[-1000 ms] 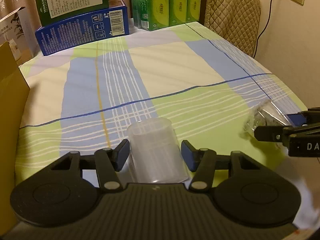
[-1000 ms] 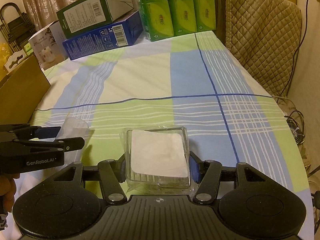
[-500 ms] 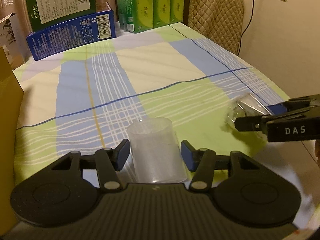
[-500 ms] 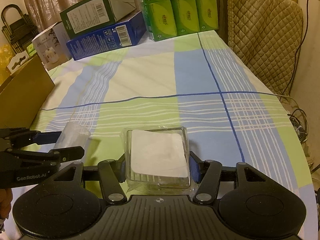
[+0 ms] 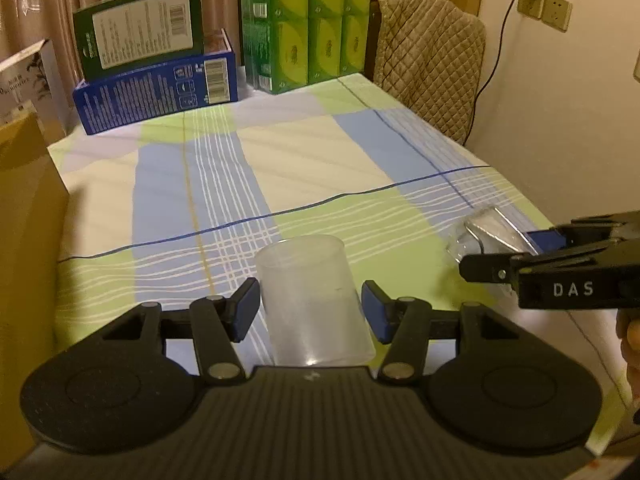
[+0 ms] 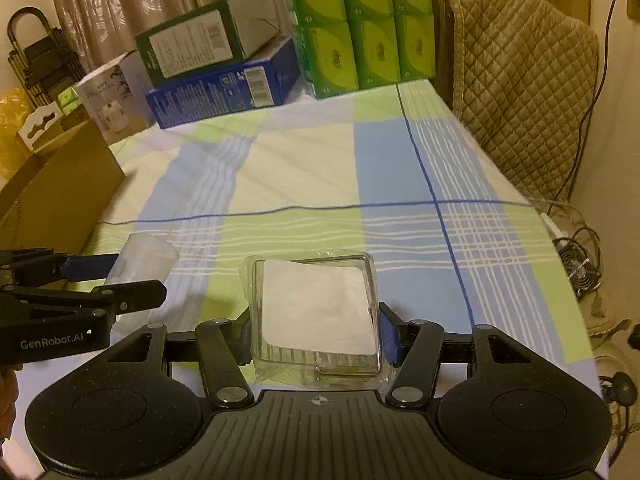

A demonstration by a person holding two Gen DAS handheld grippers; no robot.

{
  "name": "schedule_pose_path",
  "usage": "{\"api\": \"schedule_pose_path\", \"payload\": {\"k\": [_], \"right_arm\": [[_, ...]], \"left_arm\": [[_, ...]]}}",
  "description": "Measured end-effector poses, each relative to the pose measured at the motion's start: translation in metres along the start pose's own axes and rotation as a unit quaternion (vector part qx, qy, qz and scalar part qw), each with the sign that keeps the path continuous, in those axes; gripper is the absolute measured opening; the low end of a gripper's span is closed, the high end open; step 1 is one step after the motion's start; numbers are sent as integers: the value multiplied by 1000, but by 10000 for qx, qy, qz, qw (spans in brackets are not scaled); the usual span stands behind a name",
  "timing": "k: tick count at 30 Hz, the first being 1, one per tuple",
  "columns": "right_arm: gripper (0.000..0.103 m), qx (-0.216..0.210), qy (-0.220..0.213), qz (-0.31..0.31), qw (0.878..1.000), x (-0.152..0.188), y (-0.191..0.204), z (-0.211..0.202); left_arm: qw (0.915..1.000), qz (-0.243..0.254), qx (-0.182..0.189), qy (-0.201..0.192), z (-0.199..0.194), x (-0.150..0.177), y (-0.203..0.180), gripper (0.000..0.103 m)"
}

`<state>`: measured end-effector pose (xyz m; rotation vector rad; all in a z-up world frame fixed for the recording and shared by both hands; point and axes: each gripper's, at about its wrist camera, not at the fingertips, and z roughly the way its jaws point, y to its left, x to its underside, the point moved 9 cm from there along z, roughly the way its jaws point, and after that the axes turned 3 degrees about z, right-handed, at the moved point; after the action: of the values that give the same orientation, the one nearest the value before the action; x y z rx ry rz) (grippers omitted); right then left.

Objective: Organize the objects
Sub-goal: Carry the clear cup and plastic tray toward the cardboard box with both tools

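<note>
My left gripper [image 5: 311, 307] is shut on a translucent plastic cup [image 5: 312, 304], held with its open end toward the camera, above the plaid tablecloth [image 5: 304, 160]. My right gripper [image 6: 316, 326] is shut on a clear square plastic box [image 6: 316, 308] with a white pad inside. In the left wrist view the right gripper [image 5: 508, 256] enters from the right with the clear box [image 5: 488, 232] in it. In the right wrist view the left gripper [image 6: 116, 280] enters from the left with the cup [image 6: 140, 264].
A brown cardboard box [image 6: 52, 188] stands at the table's left edge. At the back stand a blue box [image 5: 156, 88] with a dark green box [image 5: 140, 28] on it, and stacked green packs [image 5: 308, 20]. A quilted chair [image 6: 520, 92] stands at the right.
Both grippers have risen and pulled back a little with their loads; the table's far end now shows more fully. Neither grip has changed.
</note>
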<state>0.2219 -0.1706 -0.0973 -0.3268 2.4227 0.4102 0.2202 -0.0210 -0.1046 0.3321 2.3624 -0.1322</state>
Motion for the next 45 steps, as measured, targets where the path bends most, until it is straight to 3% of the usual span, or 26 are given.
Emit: {"api": "schedule_pose_path", "payload": {"k": [24,45], "right_arm": [[55,-286,-382,-456,9978,-5,95,-114],[55,-496,-512,-681,9951,-1,149,-148]], "left_arm": [[9977,-346,-419,-393,-153,16,21,51],[9955,-570,-548,-515,-213,35,45,51]]}}
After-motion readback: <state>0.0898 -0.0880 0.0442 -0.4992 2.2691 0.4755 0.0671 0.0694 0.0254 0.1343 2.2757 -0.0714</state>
